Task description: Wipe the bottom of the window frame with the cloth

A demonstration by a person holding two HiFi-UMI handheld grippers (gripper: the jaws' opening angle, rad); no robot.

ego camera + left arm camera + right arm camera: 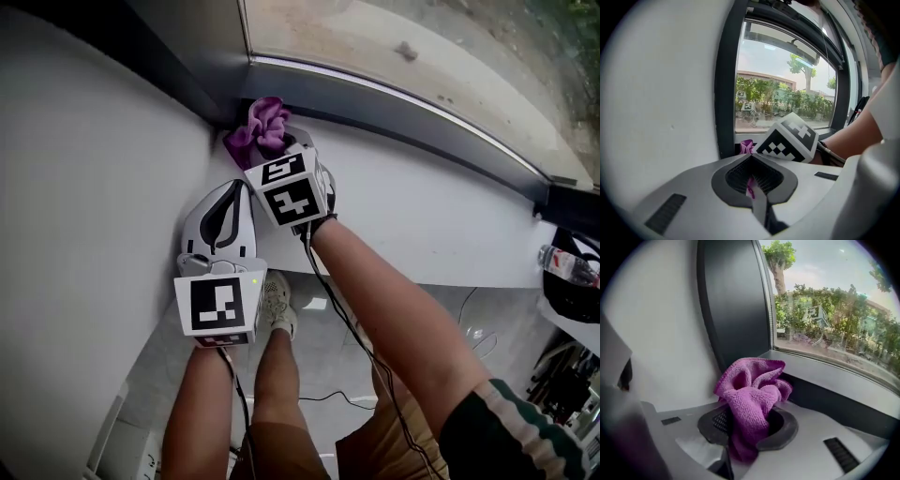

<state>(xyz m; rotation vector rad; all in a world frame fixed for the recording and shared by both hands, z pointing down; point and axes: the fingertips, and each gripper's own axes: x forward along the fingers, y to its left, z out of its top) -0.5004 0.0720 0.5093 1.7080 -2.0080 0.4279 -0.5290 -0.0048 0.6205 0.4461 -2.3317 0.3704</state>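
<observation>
White wall (84,169) meets white sill (422,220) in a corner at 11 o'clock of the head view. The dark frame (422,122) runs from that corner toward 3 o'clock under the glass.

Right gripper (281,148) points into the corner. Its jaws pinch the purple cloth (264,125), which bulges out at 12 o'clock of them as a loose wad. The wad lies against the foot of the frame where wall and sill join.

Left gripper (232,187) sits at 7 o'clock of the right one, on or just above the sill. Its jaws are pressed together. A thin purple sliver shows at their seam, too small to identify.

The wipe looks to be at its starting corner, with the whole run toward 3 o'clock not yet done.

Risks from here:
- The cloth is bunched, not spread, so only a small patch would touch the frame. It may skip the inner lip.
- A drag could pull the wad out of the pinch if it snags on the frame edge.
- If the wad rolls back, the hard jaw tips could scrape the frame.
- The cable (366,347) trailing down the right arm could catch.
</observation>
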